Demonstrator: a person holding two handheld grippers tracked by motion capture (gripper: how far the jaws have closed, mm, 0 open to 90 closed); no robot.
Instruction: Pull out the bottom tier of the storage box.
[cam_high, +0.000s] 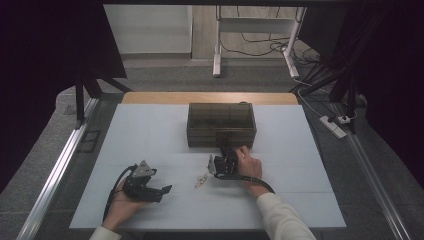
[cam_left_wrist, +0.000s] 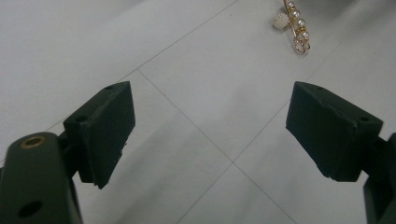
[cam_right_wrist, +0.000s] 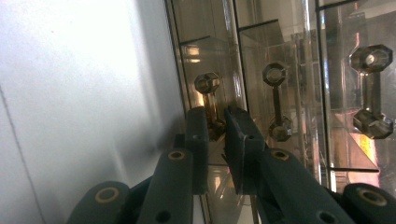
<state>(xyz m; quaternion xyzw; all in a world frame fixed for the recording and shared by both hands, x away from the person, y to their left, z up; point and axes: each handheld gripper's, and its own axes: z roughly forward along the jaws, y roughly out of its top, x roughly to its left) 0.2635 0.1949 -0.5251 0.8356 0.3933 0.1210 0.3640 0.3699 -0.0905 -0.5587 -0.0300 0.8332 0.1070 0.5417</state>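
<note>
Right gripper (cam_high: 226, 150) sits at the front face of the smoked clear drawer box (cam_high: 221, 124), which stands at the middle of the white table top (cam_high: 150, 130), toward its far side. In the right gripper view the camera is rolled, so the drawer fronts run as vertical bands; the jaws are nearly together and pinch the bar handle (cam_right_wrist: 211, 109) of the drawer nearest the table surface, apparently the bottom one. Two more handles (cam_right_wrist: 276, 100) and (cam_right_wrist: 373, 91) sit untouched on the other fronts. Left gripper (cam_high: 150, 186) rests low at the near left, jaws wide apart with nothing between them. A pearl hair clip (cam_left_wrist: 295, 25) lies on the table between the two grippers, just beside the right one. Judgement: the step in hand is opening that drawer. To do it well, the pull should run straight toward the person, level with the table, slow, so the light box does not slide along; the grip looks to sit on the lower end of the handle, so a skewed pull may slip off.
</note>
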